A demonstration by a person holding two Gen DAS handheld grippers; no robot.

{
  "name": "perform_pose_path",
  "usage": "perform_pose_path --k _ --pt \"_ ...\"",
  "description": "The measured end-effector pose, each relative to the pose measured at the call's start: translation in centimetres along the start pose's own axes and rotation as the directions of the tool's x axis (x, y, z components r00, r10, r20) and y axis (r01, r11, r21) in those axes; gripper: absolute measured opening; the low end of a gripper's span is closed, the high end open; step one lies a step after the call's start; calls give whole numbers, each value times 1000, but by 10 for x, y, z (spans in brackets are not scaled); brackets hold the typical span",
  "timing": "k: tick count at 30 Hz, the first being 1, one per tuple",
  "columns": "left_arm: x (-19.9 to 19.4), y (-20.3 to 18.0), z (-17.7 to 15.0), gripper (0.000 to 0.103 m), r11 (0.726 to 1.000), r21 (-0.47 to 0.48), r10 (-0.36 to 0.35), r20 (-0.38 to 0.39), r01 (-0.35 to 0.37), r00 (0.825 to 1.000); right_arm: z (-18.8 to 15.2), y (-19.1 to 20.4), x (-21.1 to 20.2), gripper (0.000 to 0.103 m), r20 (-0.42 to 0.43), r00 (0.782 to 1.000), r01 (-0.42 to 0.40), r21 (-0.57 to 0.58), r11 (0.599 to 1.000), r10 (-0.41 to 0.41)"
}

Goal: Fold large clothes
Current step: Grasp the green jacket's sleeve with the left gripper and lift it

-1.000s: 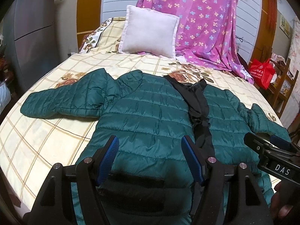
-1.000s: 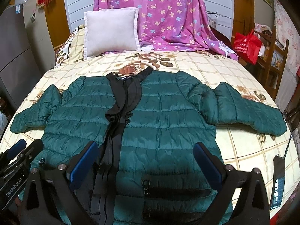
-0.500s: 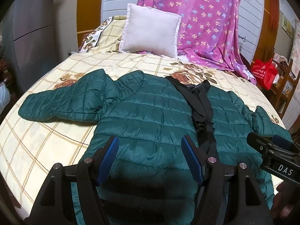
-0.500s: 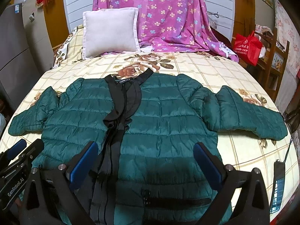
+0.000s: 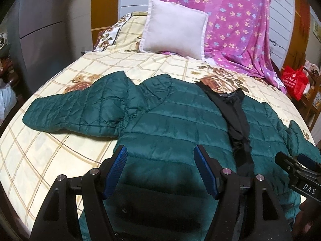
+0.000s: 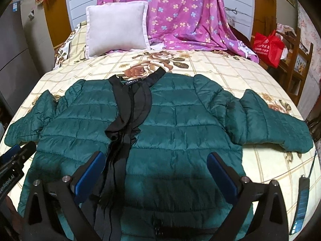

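A dark green quilted jacket (image 5: 176, 120) with black front trim lies flat and face up on the bed, sleeves spread out to both sides; it also shows in the right wrist view (image 6: 180, 124). My left gripper (image 5: 160, 168) is open and empty, held above the jacket's lower left part. My right gripper (image 6: 156, 172) is open and empty above the jacket's lower right part. The left sleeve (image 5: 80, 110) points left, the right sleeve (image 6: 270, 120) points right. The jacket's hem is hidden behind the grippers.
The bed has a cream checked sheet with flowers (image 5: 50, 156). A white pillow (image 6: 116, 28) and a pink flowered cloth (image 6: 180, 14) stand at the head. A red bag (image 6: 267, 46) is at the right. A dark phone-like object (image 6: 302, 202) lies near the bed's right edge.
Both grippers have moved forward and a little higher over the jacket, so more of its lower part is hidden. Both stay open. The jacket has not moved.
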State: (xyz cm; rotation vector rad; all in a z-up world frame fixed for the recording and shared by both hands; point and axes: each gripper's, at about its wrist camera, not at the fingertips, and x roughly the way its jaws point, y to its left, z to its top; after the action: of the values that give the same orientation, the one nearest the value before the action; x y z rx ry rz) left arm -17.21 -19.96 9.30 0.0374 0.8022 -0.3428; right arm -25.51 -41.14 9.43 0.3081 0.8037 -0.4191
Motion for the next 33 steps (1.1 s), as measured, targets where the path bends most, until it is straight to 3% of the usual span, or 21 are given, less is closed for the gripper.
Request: perform_pose_path --k 13,21,25,30,33 --pt "24 42 18 48 996 -57 67 -15 -67 998 1 2 46 103 -62 998 2 8 1000 -1" --pt "36 106 33 48 981 -139 134 -34 -138 990 4 13 59 103 -83 996 -15 -12 1000 14" --pt "40 166 38 48 946 -262 183 -51 -190 982 4 17 61 103 -92 996 -23 -21 1000 21" --pt "46 253 37 48 849 -460 256 -68 -258 964 0 23 58 103 -108 993 -49 -32 998 45" --pt "52 291 33 48 791 -532 305 -89 -304 948 -2 28 56 103 -106 993 -56 -49 997 51"
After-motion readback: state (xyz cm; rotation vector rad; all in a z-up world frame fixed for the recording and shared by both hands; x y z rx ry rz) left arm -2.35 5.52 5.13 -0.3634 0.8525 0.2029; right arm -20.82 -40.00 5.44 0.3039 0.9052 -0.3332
